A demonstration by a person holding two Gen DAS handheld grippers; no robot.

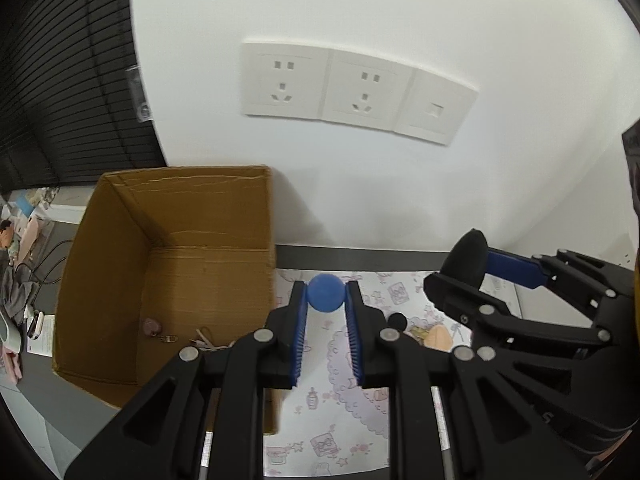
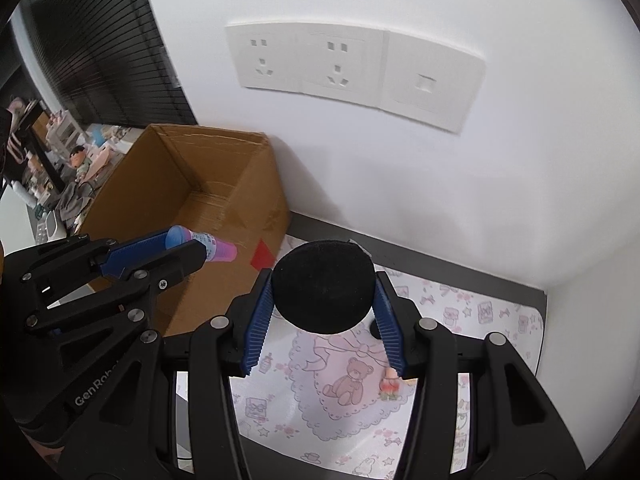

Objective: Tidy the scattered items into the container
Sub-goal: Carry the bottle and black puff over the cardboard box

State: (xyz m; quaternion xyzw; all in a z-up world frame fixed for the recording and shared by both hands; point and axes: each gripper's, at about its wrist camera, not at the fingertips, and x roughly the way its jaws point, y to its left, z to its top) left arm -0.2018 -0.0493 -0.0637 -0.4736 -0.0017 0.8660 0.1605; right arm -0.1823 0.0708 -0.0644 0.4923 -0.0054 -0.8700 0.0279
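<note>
My left gripper (image 1: 326,294) is shut on a small tube with a blue cap (image 1: 326,293); the right wrist view shows its pink-purple body (image 2: 208,246) held beside the box's right wall. My right gripper (image 2: 324,292) is shut on a black round foam puff (image 2: 324,286), held above the mat; it also shows in the left wrist view (image 1: 468,258). The open cardboard box (image 1: 120,264) stands left against the wall, with a small pink keychain (image 1: 153,327) and a cord (image 1: 208,342) on its floor. A small black item (image 1: 398,320) and a peach-coloured item (image 1: 438,338) lie on the mat.
A white mat with pink cartoon prints (image 2: 480,320) covers the dark tabletop. A white wall with sockets (image 1: 352,88) stands close behind. Clutter and cables (image 1: 24,272) lie left of the box. A small figurine (image 2: 391,386) lies on the mat.
</note>
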